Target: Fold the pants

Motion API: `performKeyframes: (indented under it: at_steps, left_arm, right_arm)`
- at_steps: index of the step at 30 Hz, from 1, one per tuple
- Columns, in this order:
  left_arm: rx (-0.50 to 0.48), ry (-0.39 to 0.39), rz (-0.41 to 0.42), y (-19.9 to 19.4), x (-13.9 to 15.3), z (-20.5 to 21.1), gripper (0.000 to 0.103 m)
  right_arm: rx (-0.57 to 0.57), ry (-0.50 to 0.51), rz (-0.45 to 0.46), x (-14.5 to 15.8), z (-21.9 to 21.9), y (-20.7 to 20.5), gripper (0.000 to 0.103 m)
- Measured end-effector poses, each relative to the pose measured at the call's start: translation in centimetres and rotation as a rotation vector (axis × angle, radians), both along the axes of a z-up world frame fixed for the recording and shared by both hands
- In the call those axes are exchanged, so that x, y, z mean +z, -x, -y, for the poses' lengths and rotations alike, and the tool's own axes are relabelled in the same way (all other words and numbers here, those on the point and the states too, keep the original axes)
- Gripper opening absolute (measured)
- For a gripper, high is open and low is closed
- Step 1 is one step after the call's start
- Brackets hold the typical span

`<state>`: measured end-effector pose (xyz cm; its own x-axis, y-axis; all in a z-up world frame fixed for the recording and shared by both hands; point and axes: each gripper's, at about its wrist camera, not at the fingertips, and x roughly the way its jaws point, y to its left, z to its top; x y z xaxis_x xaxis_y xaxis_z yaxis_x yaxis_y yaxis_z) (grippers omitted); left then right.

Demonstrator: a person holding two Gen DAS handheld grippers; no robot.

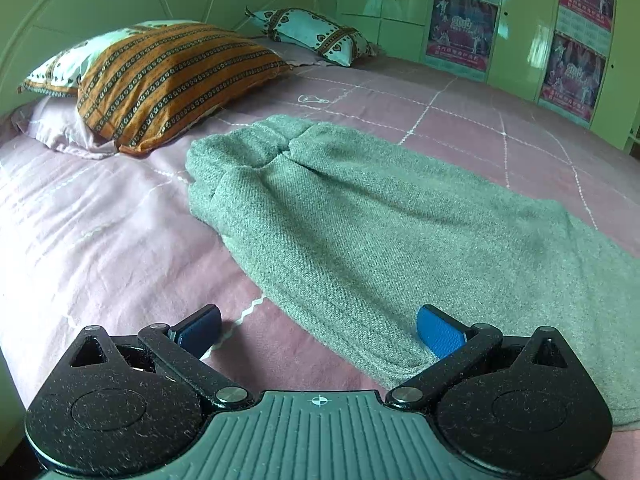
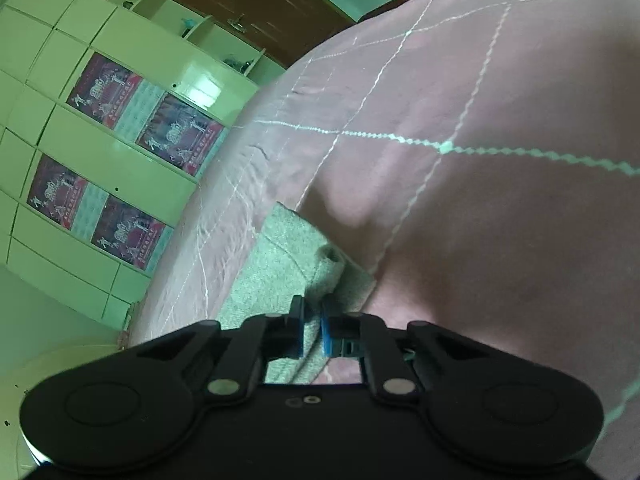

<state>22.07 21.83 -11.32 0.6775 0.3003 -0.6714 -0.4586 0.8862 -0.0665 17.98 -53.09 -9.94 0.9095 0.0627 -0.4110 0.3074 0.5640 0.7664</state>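
Observation:
Grey-green knit pants [image 1: 360,208] lie spread on a pink bedsheet [image 1: 100,240], the bunched end toward the pillows. My left gripper [image 1: 316,316] stands open just above the near edge of the pants; its right blue pad [image 1: 438,332] is over the fabric and its left pad [image 1: 200,330] over the sheet. In the right wrist view, which is rolled sideways, my right gripper [image 2: 312,308] is shut on a raised fold at a corner of the pants [image 2: 276,256], with the fabric pinched between the blue pads. The sheet [image 2: 480,100] fills the right side of that view.
An orange striped pillow [image 1: 168,80] and a white patterned pillow [image 1: 316,34] lie at the head of the bed. A pale wardrobe with posters [image 1: 520,20] [image 2: 100,140] stands beyond the far bed edge. Open sheet lies left of the pants.

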Motion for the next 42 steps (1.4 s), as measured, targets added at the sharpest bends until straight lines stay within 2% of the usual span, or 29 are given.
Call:
performKeyframes:
  at_steps: [1, 4, 5, 7, 8, 9, 16, 18, 20, 23, 24, 26, 27, 28, 29, 31, 33, 37, 40, 42]
  left_arm:
    - [0.000, 0.002, 0.000, 0.0, 0.0, 0.0, 0.103]
    - [0.000, -0.013, -0.004, -0.2, -0.2, 0.2, 0.103]
    - [-0.001, -0.017, -0.005, -0.2, -0.2, 0.2, 0.103]
    - [0.000, -0.014, -0.003, -0.2, -0.2, 0.2, 0.103]
    - [0.002, -0.013, -0.002, -0.2, -0.2, 0.2, 0.103]
    - [0.002, -0.016, -0.004, -0.2, -0.2, 0.2, 0.103]
    - [0.004, -0.018, 0.000, -0.1, -0.2, 0.3, 0.103]
    - [0.005, -0.021, 0.001, -0.1, -0.2, 0.3, 0.103]
    - [0.004, -0.021, 0.002, -0.1, -0.2, 0.3, 0.103]
    - [0.002, -0.020, 0.003, 0.0, -0.2, 0.3, 0.103]
    - [0.002, -0.019, 0.004, 0.0, -0.2, 0.3, 0.103]
    - [0.000, -0.019, 0.004, 0.0, -0.2, 0.3, 0.103]
    - [-0.002, -0.022, 0.003, -0.1, -0.2, 0.3, 0.103]
    - [-0.004, -0.025, 0.003, -0.1, -0.2, 0.3, 0.103]
    - [-0.005, -0.030, 0.000, -0.1, 0.0, 0.4, 0.103]
    - [-0.026, -0.044, 0.015, 0.4, 1.1, 1.2, 0.103]
    - [-0.082, -0.068, 0.060, 0.9, 2.3, 3.0, 0.103]
    - [-0.208, -0.057, 0.081, -0.3, 3.3, 9.0, 0.103]
    - [-0.329, 0.002, 0.088, -1.9, 3.6, 15.6, 0.103]
    - [-0.424, 0.032, 0.076, -3.0, 3.5, 20.9, 0.103]
  right_arm:
    - [-0.002, 0.019, 0.007, 0.4, -0.2, 0.1, 0.000]
    - [-0.012, 0.000, -0.118, -1.2, 0.4, -0.5, 0.000]
    - [-0.008, -0.009, -0.110, -1.4, 0.4, -0.2, 0.000]
    - [-0.021, -0.025, -0.082, -1.2, 0.4, 0.9, 0.014]
    - [-0.029, -0.026, -0.073, -1.1, 0.2, 1.3, 0.025]
    - [-0.026, -0.026, -0.070, -1.2, 0.1, 1.7, 0.026]
    - [0.023, -0.074, -0.069, -2.5, 0.6, -0.3, 0.024]
    - [0.021, -0.084, -0.067, -2.6, 0.6, -0.2, 0.019]
    - [0.019, -0.095, -0.074, -2.9, 0.7, -0.1, 0.009]
    - [0.044, -0.042, -0.075, -2.0, 0.3, 0.3, 0.007]
    - [0.050, -0.014, -0.055, -1.3, 0.1, 0.6, 0.007]
    - [0.059, 0.044, 0.054, 0.4, -0.4, 1.6, 0.006]
    - [0.058, 0.120, 0.031, 0.5, -0.9, 1.4, 0.006]
    - [0.055, 0.153, -0.088, -0.6, -1.0, 0.3, 0.006]
    - [0.049, 0.129, -0.113, -1.5, -0.9, 0.0, 0.003]
    - [0.032, 0.129, -0.089, -1.3, -1.3, 0.4, 0.007]
    - [0.038, 0.145, -0.080, -1.1, -1.9, 0.7, 0.007]
    - [0.036, 0.070, -0.031, -2.1, -0.9, 1.6, 0.007]
    - [0.046, 0.059, 0.011, -2.1, -0.8, 2.5, 0.013]
    - [0.054, 0.061, 0.034, -1.8, -0.8, 2.5, 0.021]
